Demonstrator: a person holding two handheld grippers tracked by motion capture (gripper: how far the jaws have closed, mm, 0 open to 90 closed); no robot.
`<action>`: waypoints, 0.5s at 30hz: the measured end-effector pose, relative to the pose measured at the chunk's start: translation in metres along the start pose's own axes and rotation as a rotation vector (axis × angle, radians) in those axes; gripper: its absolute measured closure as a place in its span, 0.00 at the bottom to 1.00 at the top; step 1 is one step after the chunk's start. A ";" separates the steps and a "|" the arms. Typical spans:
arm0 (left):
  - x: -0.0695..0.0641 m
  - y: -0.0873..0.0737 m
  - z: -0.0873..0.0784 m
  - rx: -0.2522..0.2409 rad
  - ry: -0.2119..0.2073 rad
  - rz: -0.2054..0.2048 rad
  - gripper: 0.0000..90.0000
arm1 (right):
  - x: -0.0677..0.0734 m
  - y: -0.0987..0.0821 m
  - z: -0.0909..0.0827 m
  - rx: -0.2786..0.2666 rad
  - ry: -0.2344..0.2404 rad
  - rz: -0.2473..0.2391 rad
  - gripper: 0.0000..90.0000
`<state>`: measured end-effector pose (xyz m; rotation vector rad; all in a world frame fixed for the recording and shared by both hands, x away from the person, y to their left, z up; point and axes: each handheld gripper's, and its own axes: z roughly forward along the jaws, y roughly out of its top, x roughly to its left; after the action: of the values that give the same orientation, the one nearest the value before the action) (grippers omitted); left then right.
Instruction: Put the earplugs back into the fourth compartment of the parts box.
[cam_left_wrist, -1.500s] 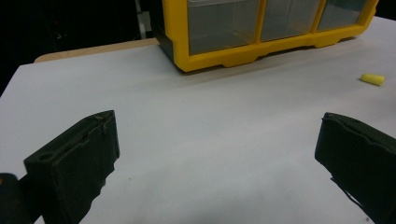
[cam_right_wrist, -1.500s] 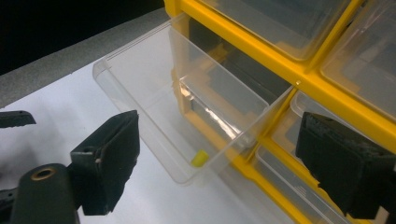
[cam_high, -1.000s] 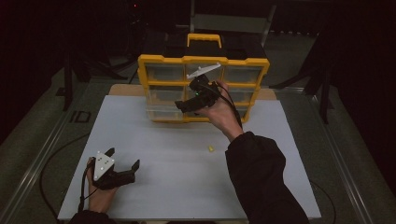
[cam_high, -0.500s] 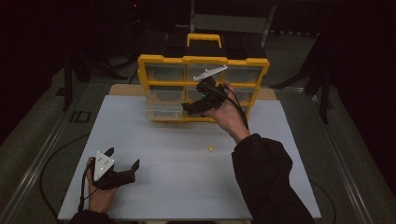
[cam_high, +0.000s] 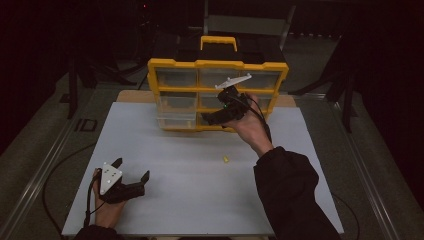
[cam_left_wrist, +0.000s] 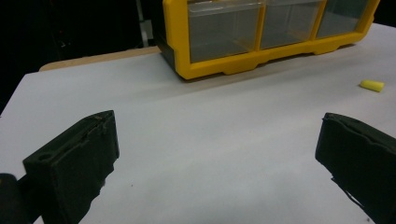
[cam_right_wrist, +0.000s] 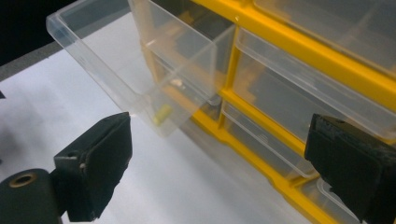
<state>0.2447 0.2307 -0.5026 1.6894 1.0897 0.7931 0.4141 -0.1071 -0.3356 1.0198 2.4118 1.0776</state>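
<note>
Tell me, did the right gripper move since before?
Yes. The right gripper dropped lower and a little left against the yellow drawer box, from its middle row down to its bottom row.

One organiser (cam_high: 217, 64) stands on one white table (cam_high: 200, 200). It has one yellow handle (cam_high: 218, 40) on top. Its front shows three rows of three clear drawers, nine in all, though the hand hides part of the lower right ones. One drawer (cam_right_wrist: 116, 56), at the bottom left, is pulled out; the others sit closed. Two small yellow pieces are visible: one piece (cam_high: 226, 159) lies loose on the table, and a second piece (cam_right_wrist: 162, 113) lies inside the open drawer. Two grippers are in use: the left gripper (cam_high: 131, 176) and the right gripper (cam_high: 212, 120), each with two black jaws.
</note>
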 end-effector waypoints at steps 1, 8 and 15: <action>0.000 0.000 0.000 -0.002 0.000 -0.001 0.00 | -0.001 -0.002 0.000 0.001 -0.001 0.001 0.08; 0.000 0.000 -0.001 -0.011 -0.002 0.003 0.00 | -0.005 -0.012 0.001 0.014 -0.004 0.006 0.08; 0.000 0.000 -0.001 -0.011 0.002 0.005 0.00 | -0.006 -0.023 0.006 0.045 0.000 0.015 0.08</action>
<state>0.2436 0.2306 -0.5019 1.6828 1.0806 0.8025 0.4099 -0.1187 -0.3571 1.0542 2.4432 1.0325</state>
